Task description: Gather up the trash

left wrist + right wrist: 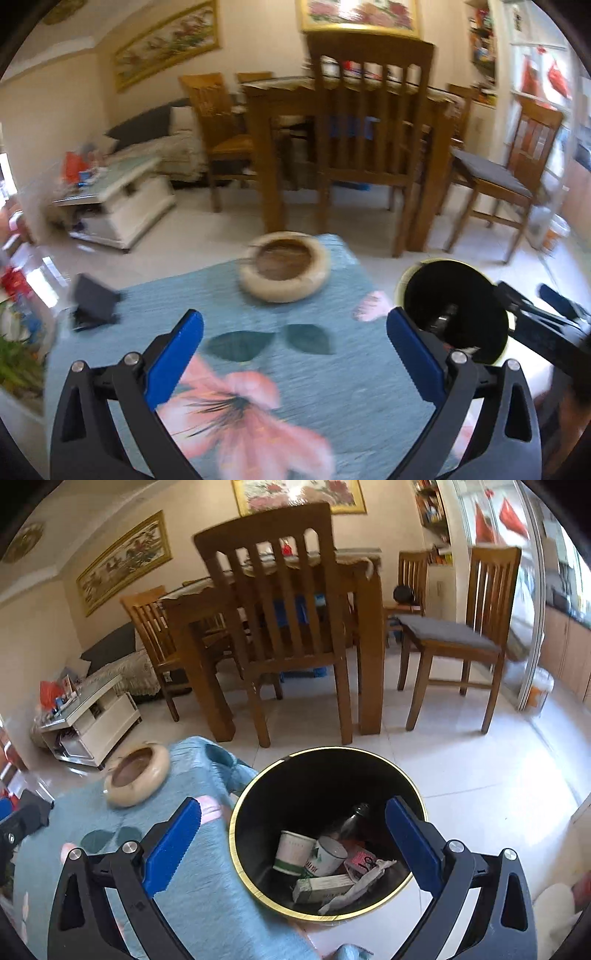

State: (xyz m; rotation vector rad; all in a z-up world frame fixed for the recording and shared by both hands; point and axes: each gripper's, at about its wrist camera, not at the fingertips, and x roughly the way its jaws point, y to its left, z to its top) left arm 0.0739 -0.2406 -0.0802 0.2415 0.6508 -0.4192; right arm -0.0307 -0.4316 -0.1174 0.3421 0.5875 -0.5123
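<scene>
Tablecloth [332, 369], bin [325, 834] contents (right view only)

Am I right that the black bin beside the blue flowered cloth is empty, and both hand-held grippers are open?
Not quite: the black bin is not empty. The right wrist view shows paper cups, a small box and wrappers inside. The rest stands: it sits beside the blue flowered cloth, and both hand-held grippers are open.

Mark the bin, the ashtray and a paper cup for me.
Bin [236, 834]: right wrist view, on its gold rim, left side.
Ashtray [157, 775]: right wrist view, on its pale outer ring.
Paper cup [291, 851]: right wrist view, on its white side, inside the bin.
</scene>
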